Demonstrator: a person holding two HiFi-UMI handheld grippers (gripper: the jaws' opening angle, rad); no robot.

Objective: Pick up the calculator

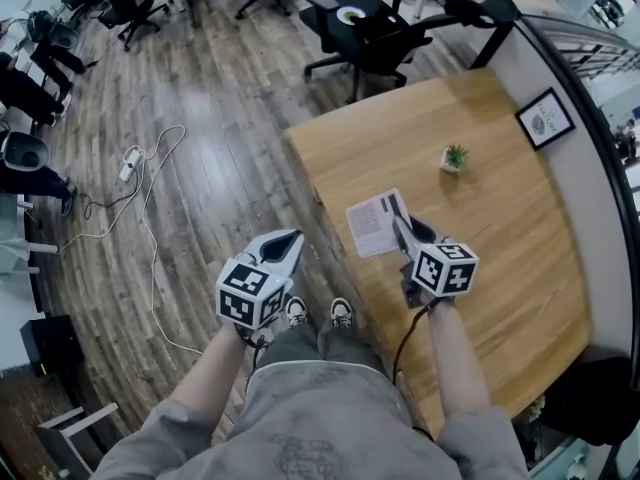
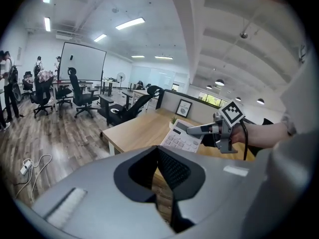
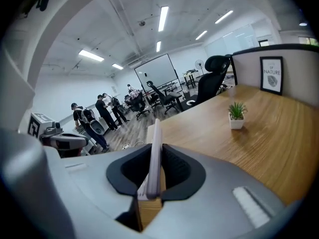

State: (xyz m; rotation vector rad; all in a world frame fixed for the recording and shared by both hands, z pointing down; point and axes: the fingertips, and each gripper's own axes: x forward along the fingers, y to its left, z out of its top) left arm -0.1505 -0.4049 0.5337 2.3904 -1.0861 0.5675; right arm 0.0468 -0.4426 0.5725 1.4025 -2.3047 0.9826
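Your left tool [image 1: 290,240] sits at about 7 o'clock from the middle of the head view. Its tip is aimed toward 1 o'clock and tilted downward, and its jaws are together with nothing between them. Your right tool [image 1: 398,224] sits at about 4 o'clock, aimed toward 11 o'clock. Its jaws are clamped on the edge of the calculator [image 1: 374,224], which stands thin between the pads. Your left forearm [image 1: 215,368] and right forearm [image 1: 455,363] reach forward out of grey sleeves, wrists straight, with a marker face of each cube turned up.
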